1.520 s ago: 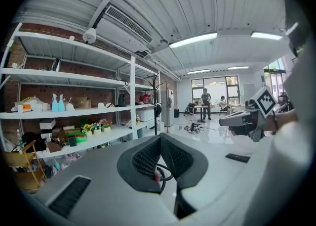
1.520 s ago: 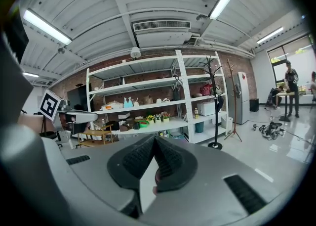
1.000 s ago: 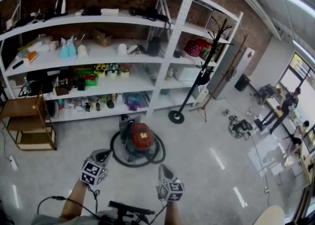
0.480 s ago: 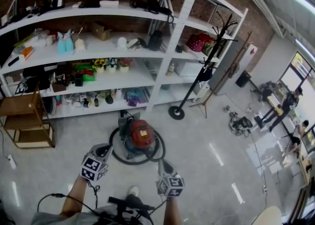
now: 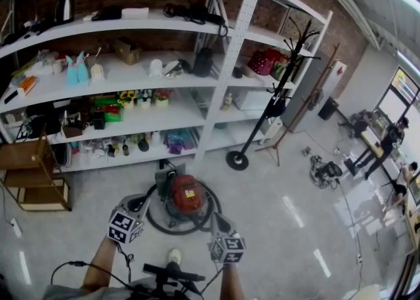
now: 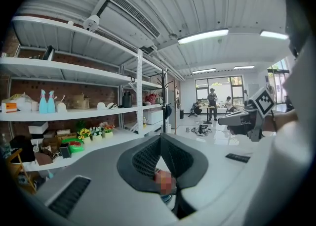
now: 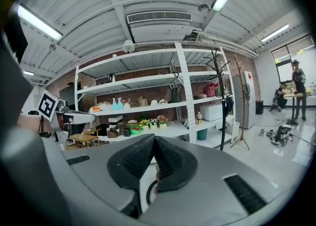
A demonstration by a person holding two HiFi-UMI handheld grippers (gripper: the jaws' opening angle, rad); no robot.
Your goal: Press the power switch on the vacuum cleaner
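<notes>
The vacuum cleaner [image 5: 186,197] is a red canister on the grey floor, ringed by its black hose [image 5: 157,221], in front of the shelves in the head view. My left gripper [image 5: 140,204] hovers just left of it over the hose, jaws shut and empty. Just in front of the canister on its right side is my right gripper [image 5: 217,222], also shut and empty. In the left gripper view the left gripper's [image 6: 160,141] pads meet at the tip. The right gripper's [image 7: 154,140] do the same in its own view. I cannot make out the power switch.
A white shelving unit [image 5: 226,62] full of small items stands behind the vacuum. A black coat stand [image 5: 237,159] rises to the right, and a wooden rack [image 5: 33,180] sits at the left. Cables [image 5: 325,172] and people are far right. A shoe [image 5: 172,255] shows below.
The view has moved forward: the vacuum now lies closer to both grippers, with the left gripper's tip over its hose. Both grippers stay shut.
</notes>
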